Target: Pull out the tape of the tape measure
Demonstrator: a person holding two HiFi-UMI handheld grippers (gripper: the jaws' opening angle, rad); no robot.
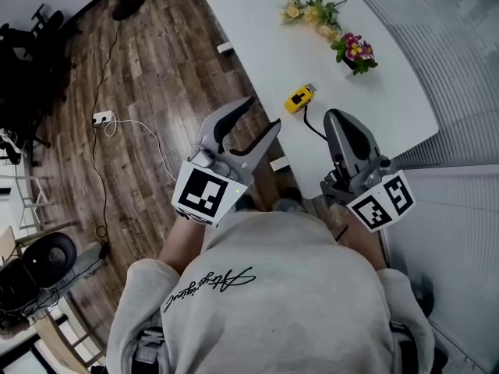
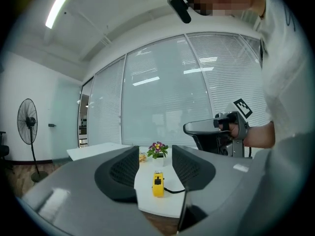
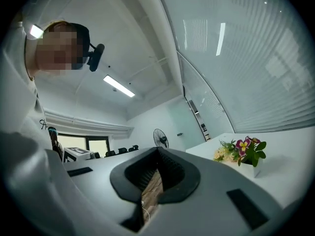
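Small yellow tape measure [image 1: 299, 100] lies on the white table [image 1: 257, 29], near the edge closest to the person. No length of tape shows outside the case. A thin black cord [image 1: 316, 129] runs off it toward that edge and goes out of sight behind the R gripper in the head view. Neither gripper touches the tape measure.

L gripper [image 1: 263, 112], grey w/ black ribbed pads, is held up clear of the table, approx. level. Jaws are spread and pinch nothing. In the left gripper view the tape measure [image 2: 157, 185] shows through the gap betw. the jaws but well beyond them, on the table top, w/ the cord curling off to its right.

R gripper [image 1: 337, 117] is held beside the L one, also off the table. Its jaws are pressed together at the tips and empty. In the right gripper view only a sliver of brown wood-plank floor [image 3: 151, 193] shows through the slot behind the tips.

Farther along the table are a pot of purple-and-yellow flowers [image 1: 356, 51] and, past it, a loose bunch of pale yellow flowers [image 1: 310, 12]. A white power strip [image 1: 102, 118] w/ its cable lies on the floor. A black standing fan [image 2: 27, 117] is over by the wall. The person wears a grey sweatshirt [image 1: 265, 287] w/ black script on it.
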